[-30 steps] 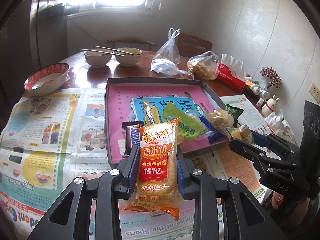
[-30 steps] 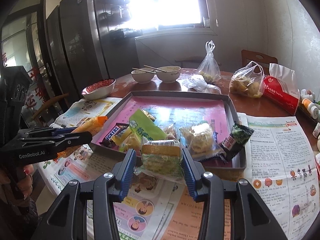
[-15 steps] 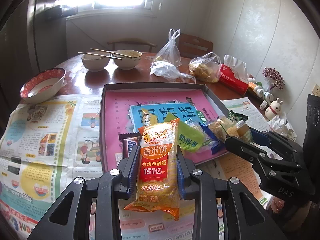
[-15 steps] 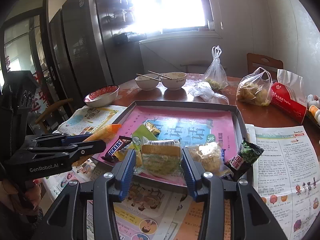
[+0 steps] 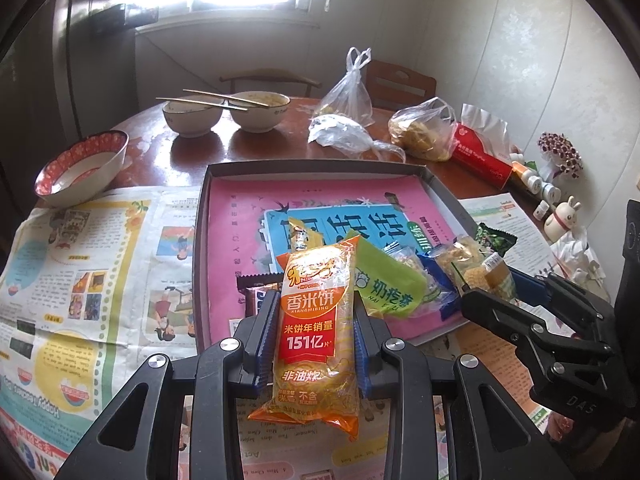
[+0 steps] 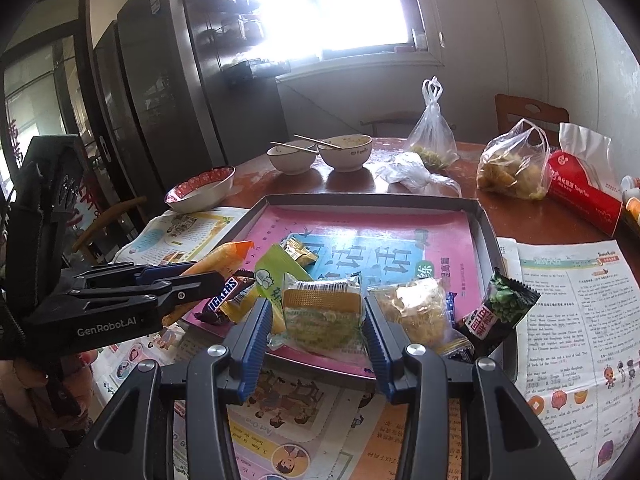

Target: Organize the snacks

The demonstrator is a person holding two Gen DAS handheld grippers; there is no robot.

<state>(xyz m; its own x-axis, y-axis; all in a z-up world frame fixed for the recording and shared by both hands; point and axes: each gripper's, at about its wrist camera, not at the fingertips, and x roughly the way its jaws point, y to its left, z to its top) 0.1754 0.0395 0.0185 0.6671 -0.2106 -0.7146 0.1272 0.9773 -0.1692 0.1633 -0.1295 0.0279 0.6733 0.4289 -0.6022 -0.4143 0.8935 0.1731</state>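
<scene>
Our left claw [image 5: 314, 334] grips the long orange rice-cracker packet [image 5: 314, 320], the right claw [image 6: 318, 320] a clear-wrapped yellow cake [image 6: 322, 316]; we should release both only above the grey tray [image 6: 486, 224] ahead.

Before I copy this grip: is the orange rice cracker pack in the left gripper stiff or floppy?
Probably fairly stiff: the rice cracker pack stands straight beyond the left gripper without drooping. Likely light for its size. The glossy film may slip.

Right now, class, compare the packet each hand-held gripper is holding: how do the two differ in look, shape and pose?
The orange rice-cracker packet in the left hand-held gripper is long, narrow and opaque, with bold red and white print; the clear cake packet in the right hand-held gripper is short, squarish and see-through. The orange packet runs lengthwise along the fingers; the clear one sits crosswise. Both are sealed, gripped by their sides, near the tray's front edge.
</scene>
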